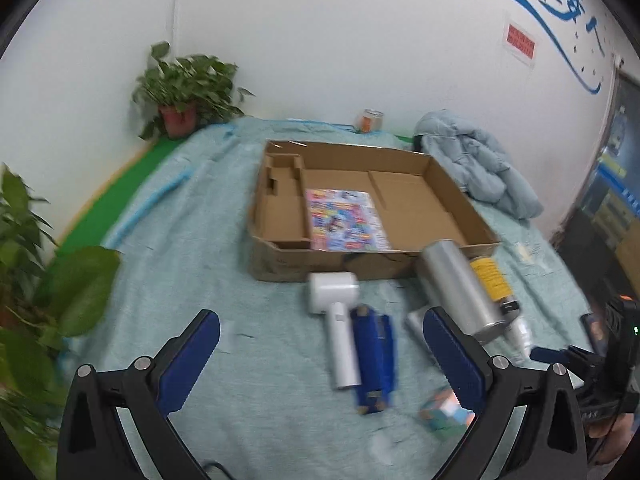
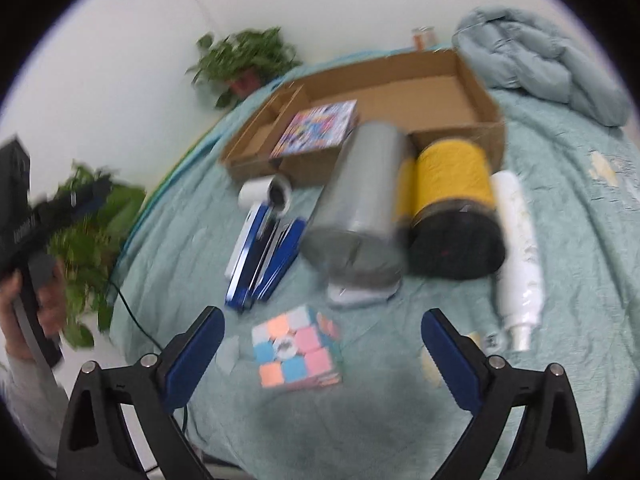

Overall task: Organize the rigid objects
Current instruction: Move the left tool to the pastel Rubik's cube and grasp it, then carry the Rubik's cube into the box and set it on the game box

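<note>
An open cardboard box [image 1: 404, 208] [image 2: 472, 92] lies on the teal cloth with a colourful booklet [image 1: 346, 220] [image 2: 318, 124] inside. In front of it lie a white hair dryer [image 1: 340, 320] [image 2: 266, 194], a blue flat case [image 1: 374, 360] [image 2: 262, 258], a silver cylinder [image 1: 460, 288] [image 2: 360, 204], a yellow-labelled jar [image 1: 492, 276] [image 2: 454, 208], a white bottle [image 2: 518, 256] and a pastel puzzle cube [image 2: 298, 348] [image 1: 446, 414]. My left gripper [image 1: 320, 340] is open above the dryer and case. My right gripper [image 2: 320, 334] is open just above the cube, holding nothing.
A light blue jacket [image 1: 476, 168] [image 2: 540, 60] is heaped at the back right. Potted plants [image 1: 188, 88] [image 2: 244, 60] stand at the back left and left edge. A small jar [image 1: 370, 120] stands by the wall. A hand [image 2: 44, 304] holds the other gripper at left.
</note>
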Action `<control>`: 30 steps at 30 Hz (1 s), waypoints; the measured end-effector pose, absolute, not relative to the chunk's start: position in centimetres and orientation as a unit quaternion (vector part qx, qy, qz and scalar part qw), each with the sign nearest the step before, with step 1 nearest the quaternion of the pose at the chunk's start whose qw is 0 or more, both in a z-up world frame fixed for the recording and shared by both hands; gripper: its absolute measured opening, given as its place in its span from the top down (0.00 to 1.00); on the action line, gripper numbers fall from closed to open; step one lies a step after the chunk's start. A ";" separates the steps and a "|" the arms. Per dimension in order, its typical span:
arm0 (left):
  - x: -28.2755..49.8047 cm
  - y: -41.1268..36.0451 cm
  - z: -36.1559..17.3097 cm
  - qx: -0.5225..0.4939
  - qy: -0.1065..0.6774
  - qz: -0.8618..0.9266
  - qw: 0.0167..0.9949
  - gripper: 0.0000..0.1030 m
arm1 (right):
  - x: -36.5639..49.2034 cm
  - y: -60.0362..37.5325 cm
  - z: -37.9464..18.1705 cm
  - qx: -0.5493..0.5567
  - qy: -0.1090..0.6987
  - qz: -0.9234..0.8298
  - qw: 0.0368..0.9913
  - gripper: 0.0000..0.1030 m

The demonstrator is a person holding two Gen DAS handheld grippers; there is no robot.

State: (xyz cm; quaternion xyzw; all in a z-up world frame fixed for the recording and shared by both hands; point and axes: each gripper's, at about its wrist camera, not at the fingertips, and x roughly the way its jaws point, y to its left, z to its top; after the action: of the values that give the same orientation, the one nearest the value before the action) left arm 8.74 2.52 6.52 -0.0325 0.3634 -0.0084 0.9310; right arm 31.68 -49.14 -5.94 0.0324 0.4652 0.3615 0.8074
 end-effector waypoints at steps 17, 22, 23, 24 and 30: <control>8.2 -2.7 -6.2 -0.123 0.544 -0.194 0.807 0.18 | 27.4 -46.3 -10.1 -0.020 0.495 0.453 0.741 0.52; 8.3 -2.7 -7.7 -0.162 0.560 -0.222 0.782 0.29 | 26.9 -47.2 -9.9 -0.018 0.492 0.458 0.740 0.52; 8.6 -3.2 -8.0 -0.168 0.560 -0.232 0.778 0.29 | 27.1 -47.4 -10.0 -0.026 0.494 0.448 0.745 0.52; 8.8 -3.6 -8.2 -0.174 0.561 -0.239 0.773 0.29 | 27.5 -47.3 -10.2 -0.035 0.497 0.437 0.749 0.52; 10.6 -6.3 -10.5 -0.200 0.580 -0.264 0.744 0.39 | 27.3 -44.6 -10.9 -0.084 0.496 0.435 0.747 0.52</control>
State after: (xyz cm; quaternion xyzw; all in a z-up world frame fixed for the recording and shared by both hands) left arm 10.60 -6.34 -10.52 -0.1999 0.5800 -0.2640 0.7443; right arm 27.29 -44.57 -10.92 -0.0839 0.4961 0.4347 0.7469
